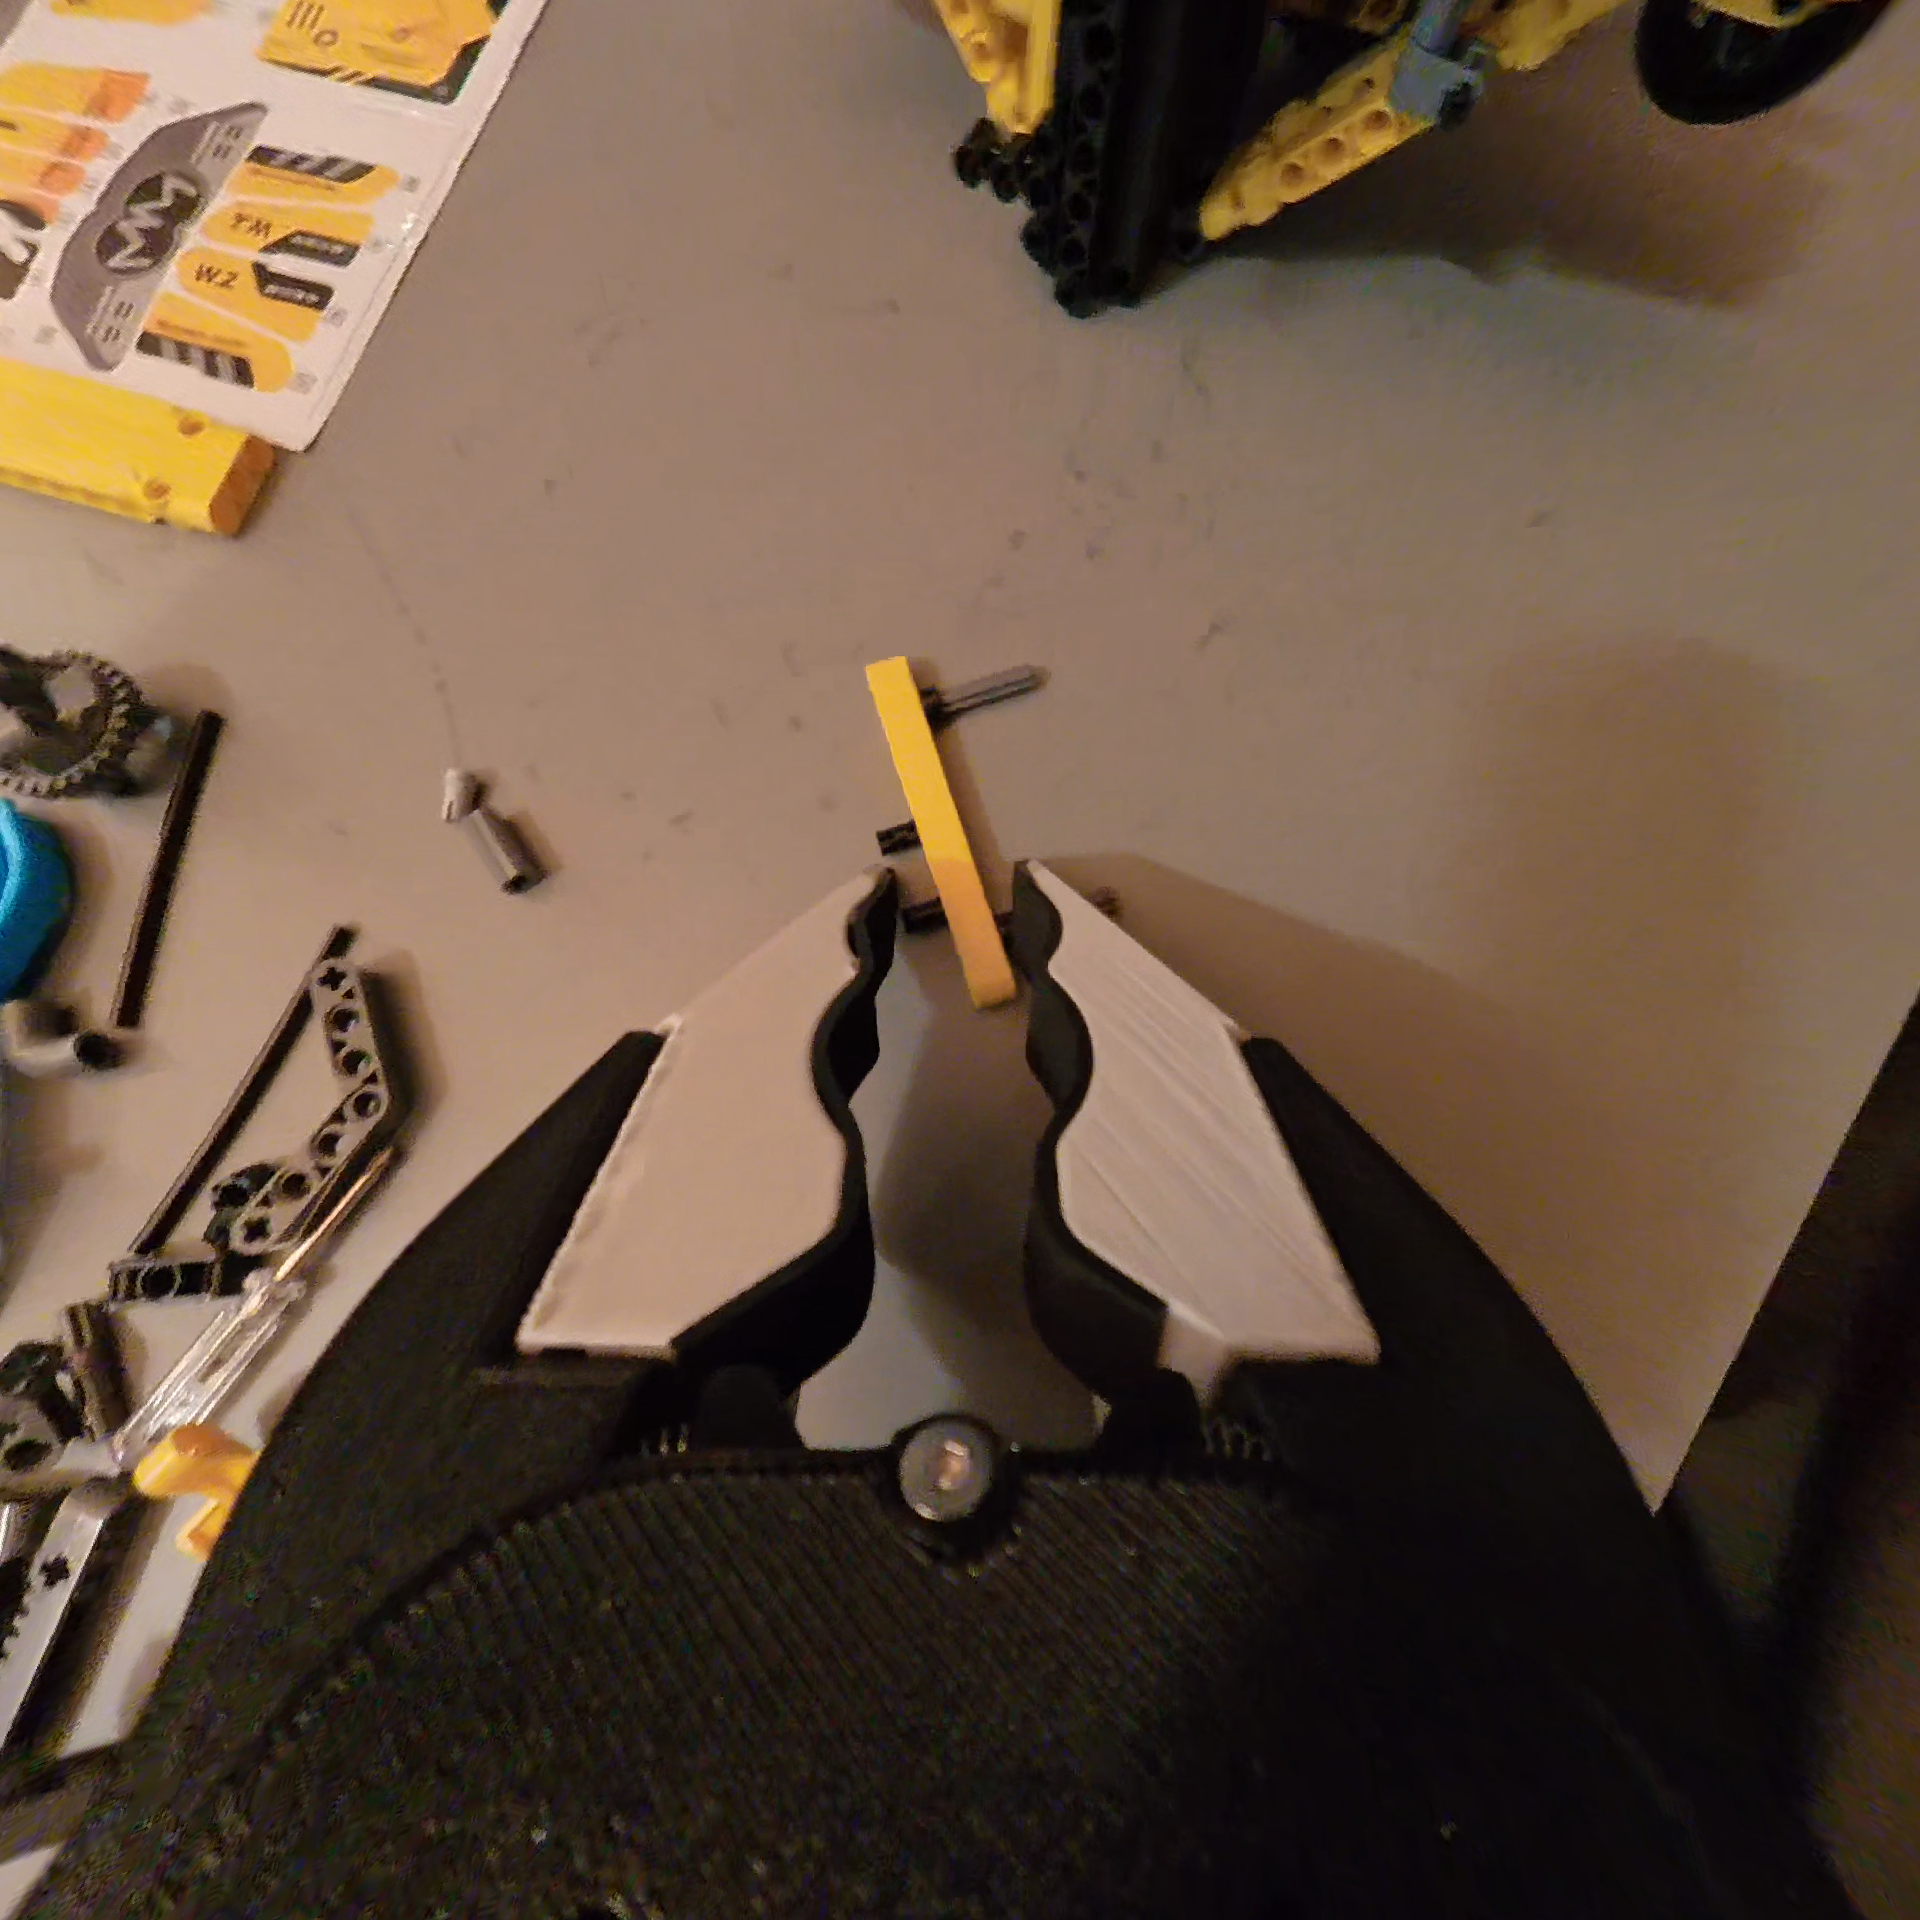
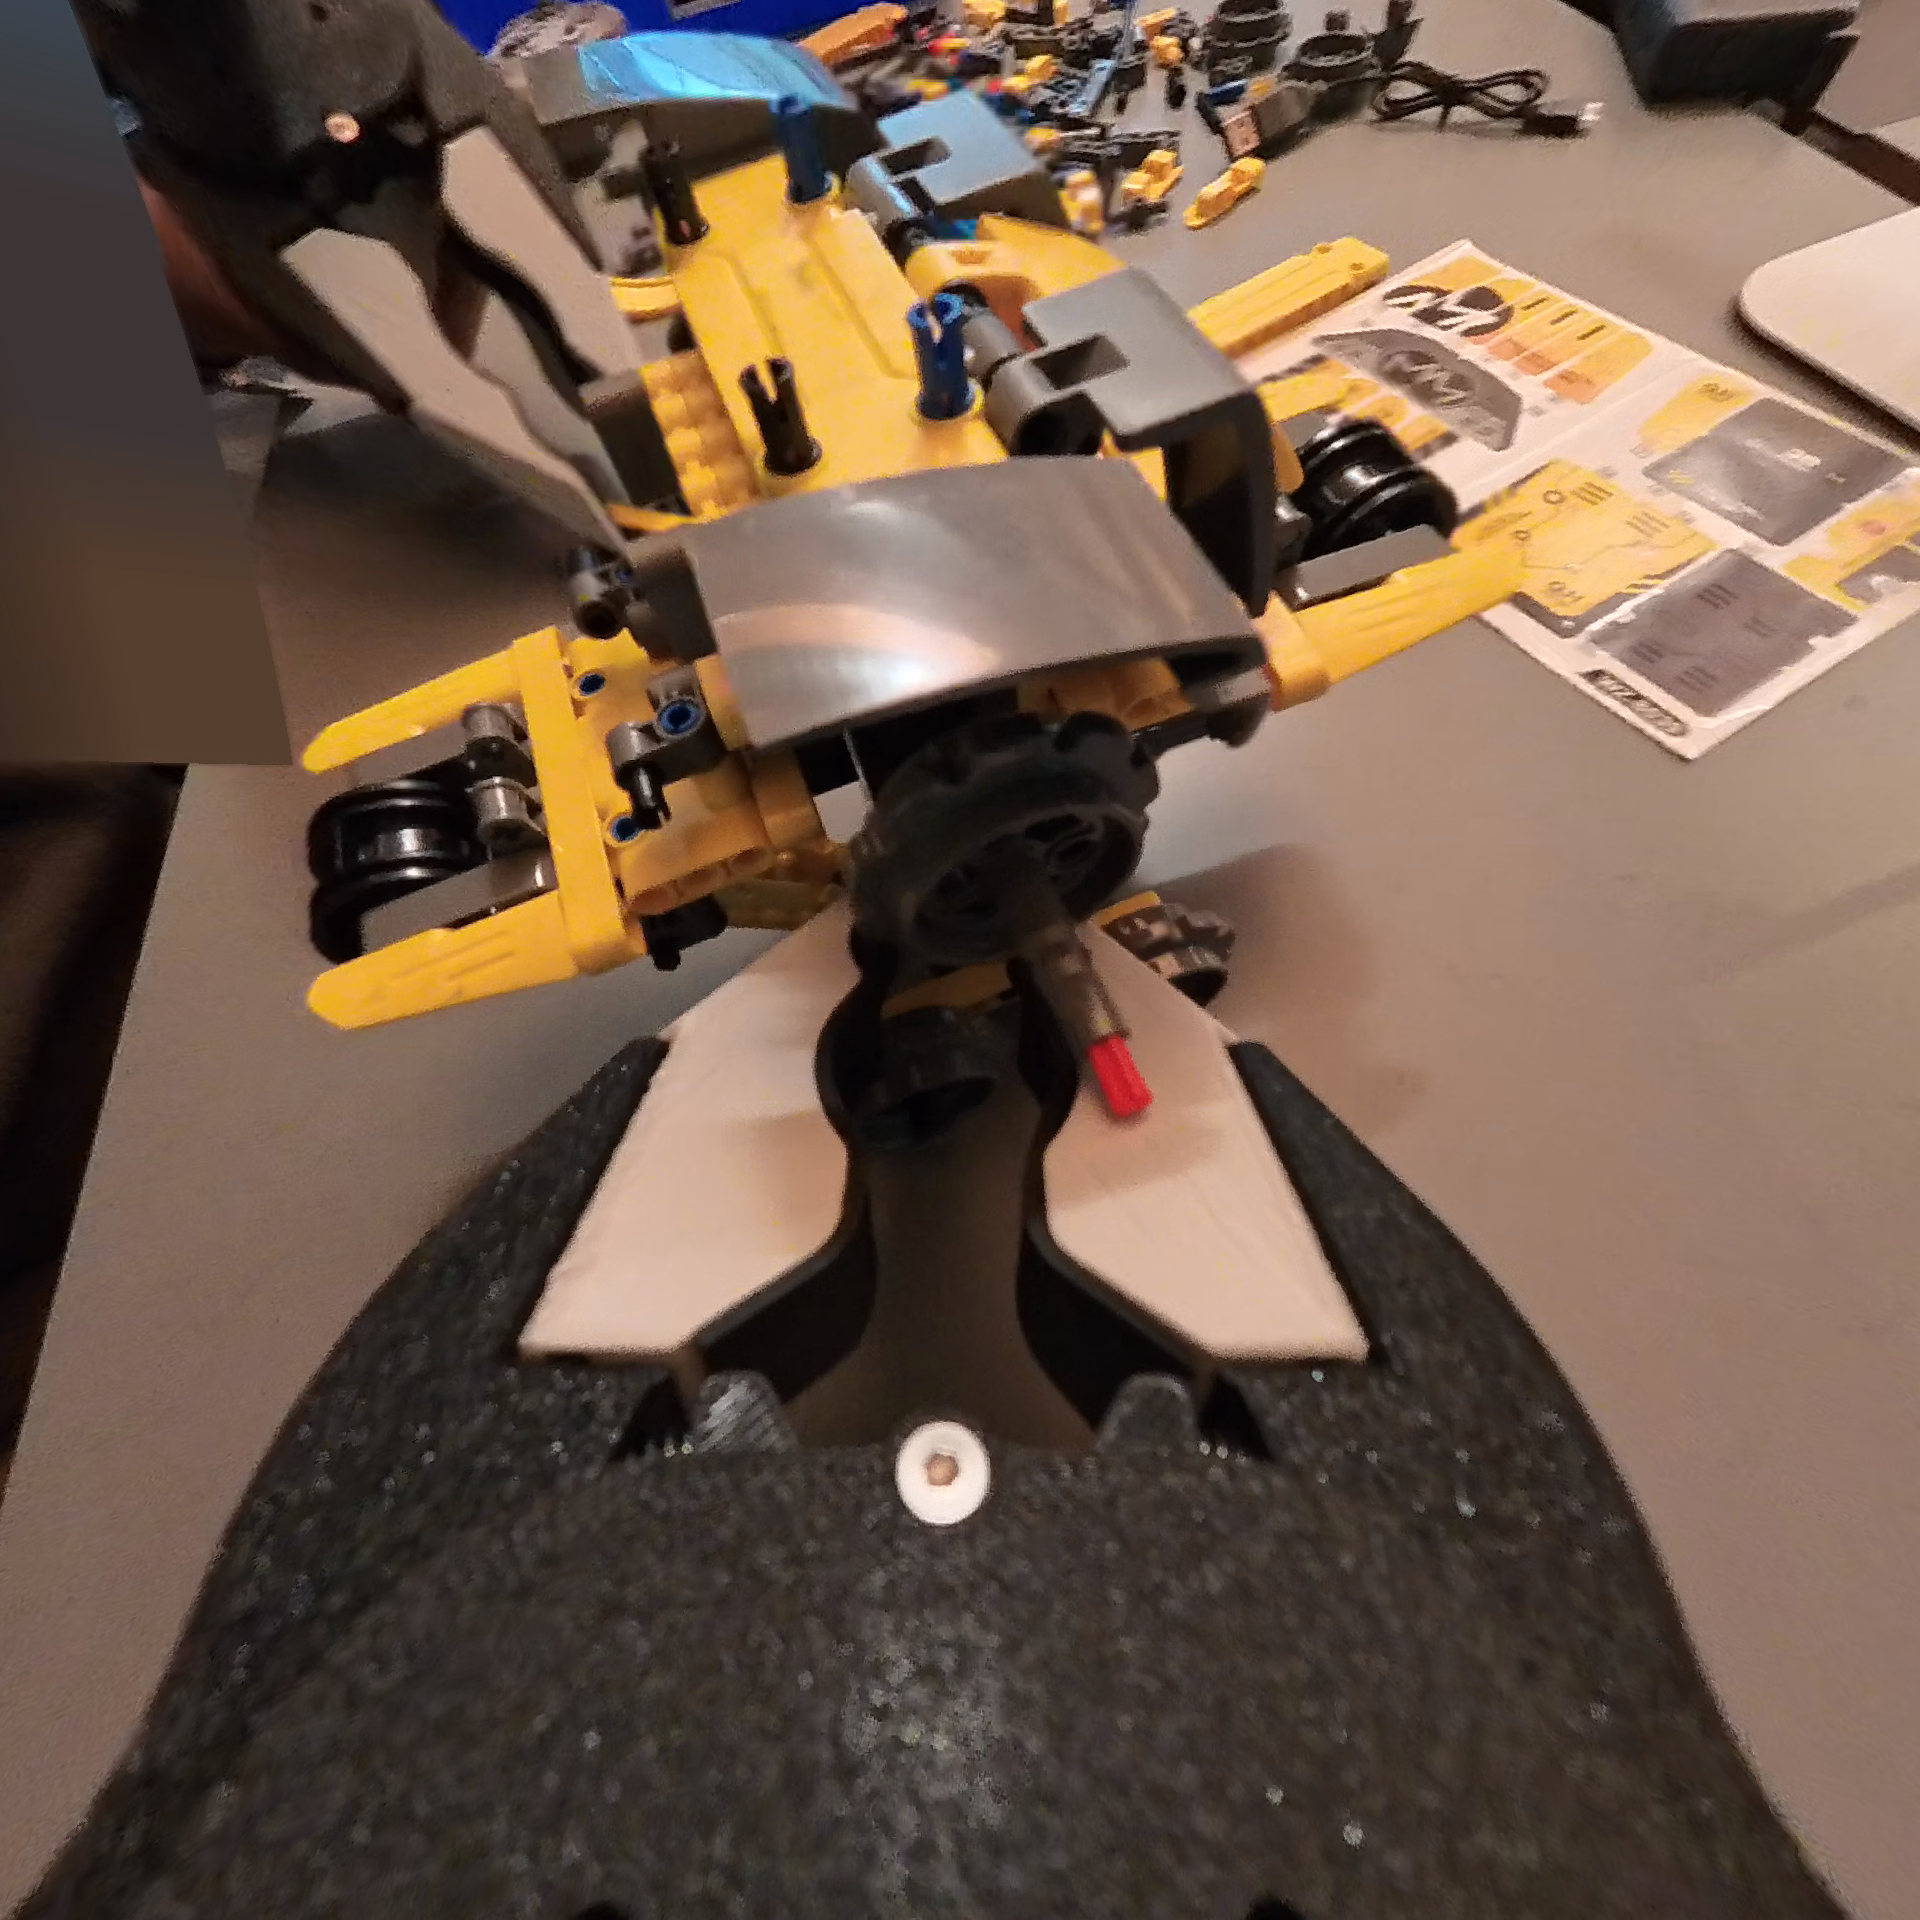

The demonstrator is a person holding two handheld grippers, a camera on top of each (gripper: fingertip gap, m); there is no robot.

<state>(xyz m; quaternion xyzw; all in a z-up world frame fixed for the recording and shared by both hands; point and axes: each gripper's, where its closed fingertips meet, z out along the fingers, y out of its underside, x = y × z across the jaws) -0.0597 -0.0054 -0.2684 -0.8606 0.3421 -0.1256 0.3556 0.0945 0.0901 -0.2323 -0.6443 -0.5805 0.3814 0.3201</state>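
In the left wrist view my left gripper (image 1: 956, 883) is closed around a narrow yellow beam (image 1: 925, 769) with black pins through it. The fingertips press the pins and the beam's side just over the grey table (image 1: 1351, 520). A grey axle (image 1: 992, 688) sticks out near the beam's far end. In the right wrist view my right gripper (image 2: 956, 966) is shut on a black wheel part at the near end of a yellow and grey brick-built vehicle (image 2: 935, 582). A dark axle with a red tip (image 2: 1117, 1075) lies over its right finger. The left gripper (image 2: 613, 530) shows behind the vehicle.
A sticker sheet (image 1: 208, 208) and a yellow block (image 1: 125, 457) lie at the far left, and the sheet also shows in the right wrist view (image 2: 1662, 499). Loose black and grey parts (image 1: 332, 1091), a small grey connector (image 1: 499, 831) and a gear (image 1: 73, 717) lie left. Several small parts (image 2: 1143, 125) and a cable (image 2: 1455, 94) lie beyond. One gripper's finger ends stand about 20 centimeters off the other's.
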